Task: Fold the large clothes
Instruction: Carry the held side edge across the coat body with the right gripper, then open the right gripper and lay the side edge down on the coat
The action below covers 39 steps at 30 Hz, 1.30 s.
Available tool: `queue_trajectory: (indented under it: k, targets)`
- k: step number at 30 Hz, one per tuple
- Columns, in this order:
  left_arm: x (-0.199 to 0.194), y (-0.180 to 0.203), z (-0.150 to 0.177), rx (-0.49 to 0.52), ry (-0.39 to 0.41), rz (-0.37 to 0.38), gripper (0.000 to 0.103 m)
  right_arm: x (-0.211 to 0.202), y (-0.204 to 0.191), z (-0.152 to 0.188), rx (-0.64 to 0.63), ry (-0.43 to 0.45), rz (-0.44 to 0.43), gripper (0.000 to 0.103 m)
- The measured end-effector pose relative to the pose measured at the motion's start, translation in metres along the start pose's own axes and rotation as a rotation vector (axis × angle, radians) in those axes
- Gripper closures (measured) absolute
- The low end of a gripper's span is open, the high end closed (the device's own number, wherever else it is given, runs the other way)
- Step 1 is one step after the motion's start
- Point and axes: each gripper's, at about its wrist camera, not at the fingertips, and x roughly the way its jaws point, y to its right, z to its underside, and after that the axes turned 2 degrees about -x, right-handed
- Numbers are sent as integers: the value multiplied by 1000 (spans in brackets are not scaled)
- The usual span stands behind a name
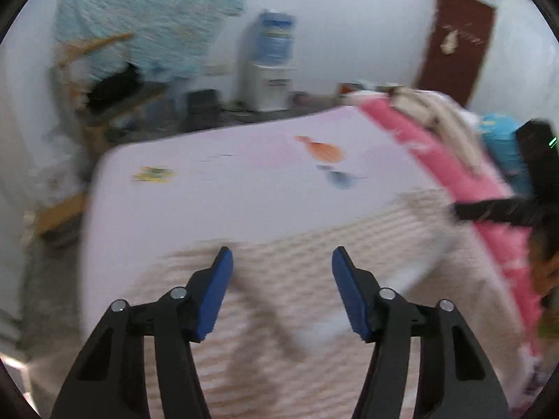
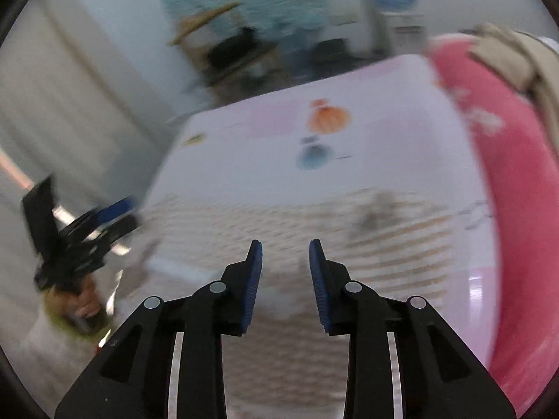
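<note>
A: While the left wrist view shows the left gripper (image 1: 282, 262) hovering wide and empty over the striped garment (image 1: 297, 314) on the bed (image 1: 227, 202), which step is this?

B: Between grasps, I judge. In the right wrist view the right gripper (image 2: 285, 255) stands narrow, empty, above the cloth; next, pinch an edge.

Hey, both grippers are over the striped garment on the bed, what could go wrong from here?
Neither the left gripper nor the right gripper holds the striped garment: jaws are apart, so a fold may start without a grip. The pink blanket lies alongside and might get caught.
</note>
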Motion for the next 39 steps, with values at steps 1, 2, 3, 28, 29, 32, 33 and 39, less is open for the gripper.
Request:
queue_trajectory:
  k: [1, 2, 3, 28, 29, 32, 33, 39]
  targets:
    - [7, 4, 1, -9, -38, 65, 46, 10, -6, 4, -27, -21, 10, 74]
    - [21, 10, 5, -14, -104, 122, 47, 17, -10, 13, -46, -46, 31, 74]
    - [32, 13, 11, -3, -147, 102, 47, 35, -10, 21, -48, -99, 56, 74]
    - [58, 25, -9, 114, -89, -52, 49, 53, -27, -13, -75, 13, 151, 74]
    - [58, 26, -8, 123, -95, -43, 49, 61, -32, -14, -84, 3, 156, 74]
    - [82, 28, 11, 135, -190, -93, 48, 89, -30, -2, -95, -41, 193, 73]
    - [77, 29, 12, 136, -162, -93, 48, 91, -33, -5, -108, -46, 207, 73]
    - [36, 34, 23, 118, -133, -100, 48, 49, -55, 17, -109, 8, 244, 67]
